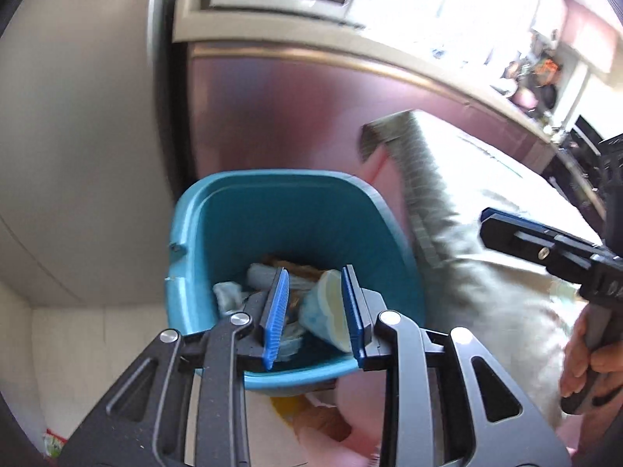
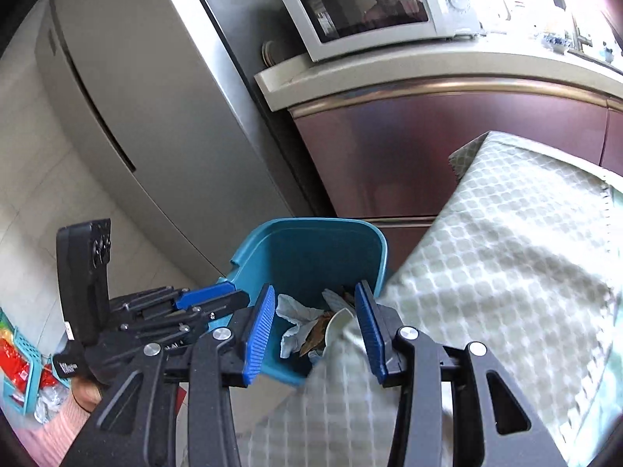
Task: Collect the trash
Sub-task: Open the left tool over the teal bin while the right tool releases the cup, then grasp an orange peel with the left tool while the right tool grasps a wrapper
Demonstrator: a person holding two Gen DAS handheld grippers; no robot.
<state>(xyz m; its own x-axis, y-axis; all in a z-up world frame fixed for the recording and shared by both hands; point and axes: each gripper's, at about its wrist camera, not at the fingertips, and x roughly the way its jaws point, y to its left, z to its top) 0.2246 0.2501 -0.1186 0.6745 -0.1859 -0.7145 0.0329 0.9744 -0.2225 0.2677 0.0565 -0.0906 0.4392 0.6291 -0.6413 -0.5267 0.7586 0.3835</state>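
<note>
A teal trash bin [image 1: 233, 210] stands on the floor beside the table; it also shows in the right wrist view [image 2: 311, 249]. Inside lie crumpled pale-blue tissues [image 2: 294, 313], a white paper cup [image 1: 331, 311] and brown scraps [image 2: 317, 332]. My left gripper [image 1: 316, 311] is open and empty, right above the bin's mouth. My right gripper [image 2: 313, 329] is open and empty, over the bin's near rim and the table edge. The right gripper [image 1: 537, 245] also shows in the left wrist view, and the left gripper [image 2: 206, 299] in the right wrist view.
A table with a green checked cloth [image 2: 506, 272] stands right of the bin. A grey fridge [image 2: 136, 116] stands behind it on the left, and a maroon cabinet [image 2: 428, 148] with a microwave [image 2: 370, 7] behind. A basket with red packets [image 2: 15, 362] sits on the floor at left.
</note>
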